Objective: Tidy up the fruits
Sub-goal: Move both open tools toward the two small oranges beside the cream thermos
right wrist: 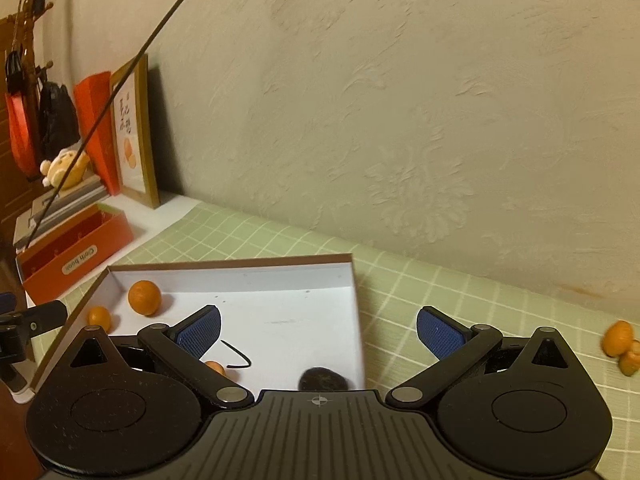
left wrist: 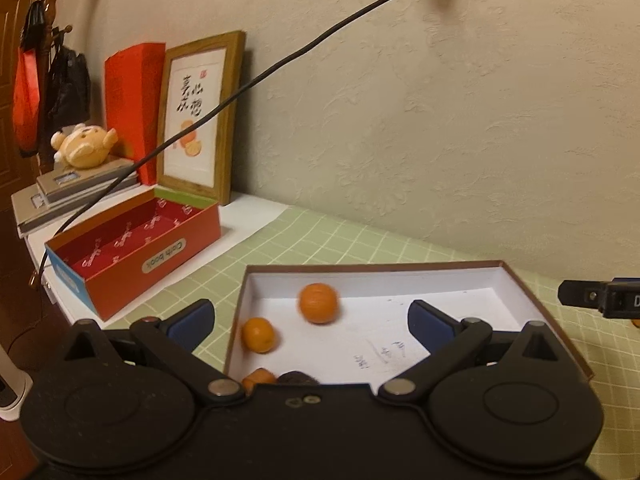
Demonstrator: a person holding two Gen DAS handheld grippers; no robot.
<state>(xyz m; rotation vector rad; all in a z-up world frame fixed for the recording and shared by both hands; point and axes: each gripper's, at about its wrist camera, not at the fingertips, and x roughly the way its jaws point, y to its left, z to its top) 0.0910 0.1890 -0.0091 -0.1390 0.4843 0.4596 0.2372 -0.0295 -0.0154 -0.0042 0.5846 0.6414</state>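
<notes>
orange against white card: the fruit i am sorting sits mostly inside the shallow white-lined box (left wrist: 440,280) on the green checked tabletop (right wrist: 460,292). a larger orange (left wrist: 319,303) lies toward the box's far left corner, looking smeared in the left view, so it may be rolling. a smaller orange (left wrist: 259,334) rests just beside the left wall. nearer me, partly hidden under my tool bodies, i see another small orange piece (left wrist: 258,378) and a dark, rough fruit (right wrist: 323,379) i cannot identify.

my left tool (left wrist: 310,326) hangs over the near left part of the box, released, jaws spread wide with nothing between the blue pads. my right tool (right wrist: 318,332) hovers over the box's right wall, equally released and empty. i judge both are held open and low over the box because the box is the collecting place and i have nothing in hand at present.

two orange fruits (right wrist: 620,346) are left outside, touching each other on the tabletop at my far right, well apart from the box. i reckon these come next, for the right tool.

the box's long axis runs left to right, roughly parallel to the wall. the round oranges have no clear long axis. the dark fruit looks slightly elongated, left to right.
</notes>
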